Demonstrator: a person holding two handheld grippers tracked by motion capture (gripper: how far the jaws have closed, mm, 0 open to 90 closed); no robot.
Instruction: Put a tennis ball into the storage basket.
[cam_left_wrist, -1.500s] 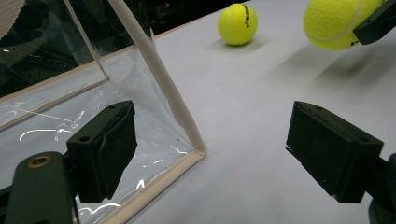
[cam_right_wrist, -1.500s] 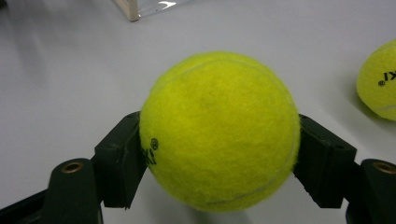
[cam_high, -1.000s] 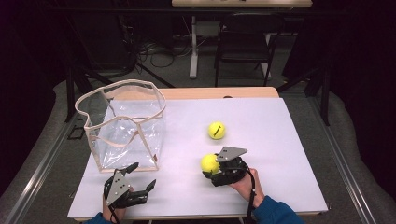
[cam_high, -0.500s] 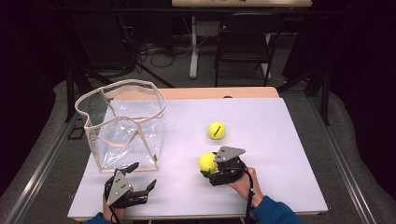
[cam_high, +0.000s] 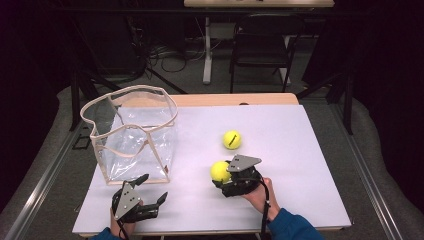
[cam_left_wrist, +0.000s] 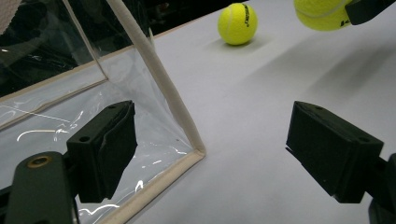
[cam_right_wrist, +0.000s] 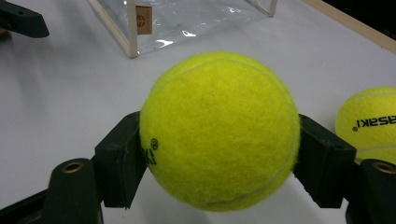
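1. Your right gripper (cam_high: 223, 176) is clamped on a yellow tennis ball (cam_high: 220, 171); in the right gripper view both black pads press the ball's (cam_right_wrist: 219, 130) sides, one at each flank.
2. That held ball sits over the worktop (cam_high: 300, 165) towards its near edge, a little right of the middle. In the left gripper view it (cam_left_wrist: 322, 13) seems to hang clear of the surface, with a shadow below it.
3. A second tennis ball (cam_high: 232, 139) lies loose on the worktop, near the held one and on its far side, apart from it. It has dark lettering on it (cam_right_wrist: 369, 123).
4. Your left gripper (cam_high: 151, 190) rests by the near left corner of the worktop with its jaws spread wide and nothing between the pads.
5. In the left gripper view, one pad (cam_left_wrist: 105, 144) stands in front of the clear bag (cam_left_wrist: 70, 93) and the other (cam_left_wrist: 334, 149) over bare worktop; the bag's cream-trimmed bottom corner lies between them, farther off.
6. The clear bag (cam_high: 132, 135) stands upright and open-topped by the left edge of the worktop, just beyond your left gripper.
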